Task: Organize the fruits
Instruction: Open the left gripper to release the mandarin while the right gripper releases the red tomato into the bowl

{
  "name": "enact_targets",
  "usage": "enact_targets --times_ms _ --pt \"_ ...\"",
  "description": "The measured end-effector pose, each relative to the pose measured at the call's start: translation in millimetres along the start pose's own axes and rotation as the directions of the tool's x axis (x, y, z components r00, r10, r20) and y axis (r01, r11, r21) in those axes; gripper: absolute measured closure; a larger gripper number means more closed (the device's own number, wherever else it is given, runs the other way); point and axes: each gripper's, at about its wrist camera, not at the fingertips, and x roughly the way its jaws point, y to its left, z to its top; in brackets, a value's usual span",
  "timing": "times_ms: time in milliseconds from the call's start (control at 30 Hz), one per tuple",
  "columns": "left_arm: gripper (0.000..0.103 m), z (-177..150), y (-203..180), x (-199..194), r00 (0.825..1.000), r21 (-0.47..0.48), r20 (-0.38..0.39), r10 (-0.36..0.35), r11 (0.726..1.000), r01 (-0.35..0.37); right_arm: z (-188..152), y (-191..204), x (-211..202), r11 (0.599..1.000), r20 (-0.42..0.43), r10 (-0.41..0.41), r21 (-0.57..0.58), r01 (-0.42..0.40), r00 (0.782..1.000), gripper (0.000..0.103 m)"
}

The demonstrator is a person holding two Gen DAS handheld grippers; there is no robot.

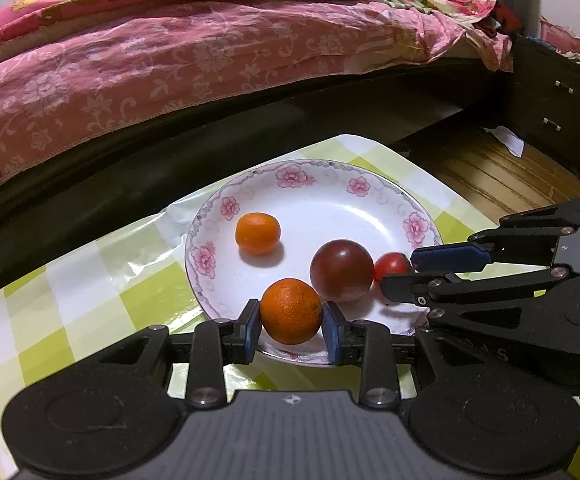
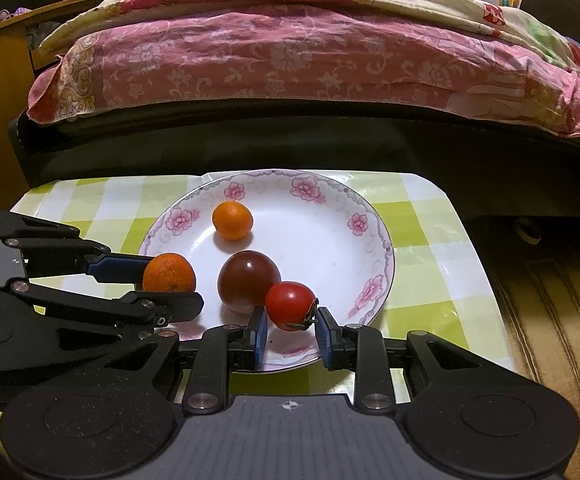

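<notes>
over the flowered plate (image 1: 418, 222) on the checked tabletop (image 1: 89, 280), the left gripper (image 1: 290, 326) has its fingers clamped on a rough orange (image 1: 290, 310) and the right gripper (image 2: 292, 330) on a small red tomato (image 2: 290, 305), apparently mid-placement, with release onto the plate judged next.

Round orange citrus fruits: two, one (image 1: 290, 311), another (image 1: 257, 233)
Dark red-brown round fruit (image 1: 342, 270): one
Small bright red tomato (image 2: 290, 306): one
White floral-rimmed ceramic plate (image 2: 330, 216): one
</notes>
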Motion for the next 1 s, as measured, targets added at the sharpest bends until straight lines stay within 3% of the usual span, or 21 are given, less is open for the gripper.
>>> enact_targets --times_ms 600,1000 --pt "0.060 3 6 -20 0.999 -0.001 0.031 0.028 1.000 -0.028 4 -4 -11 1.000 0.030 0.000 0.015 0.000 1.000 0.078" --pt "0.059 -9 7 -47 0.999 0.003 0.034 0.025 1.000 -0.025 -1 13 -29 0.999 0.034 0.041 -0.012 -0.041 0.999 0.077"
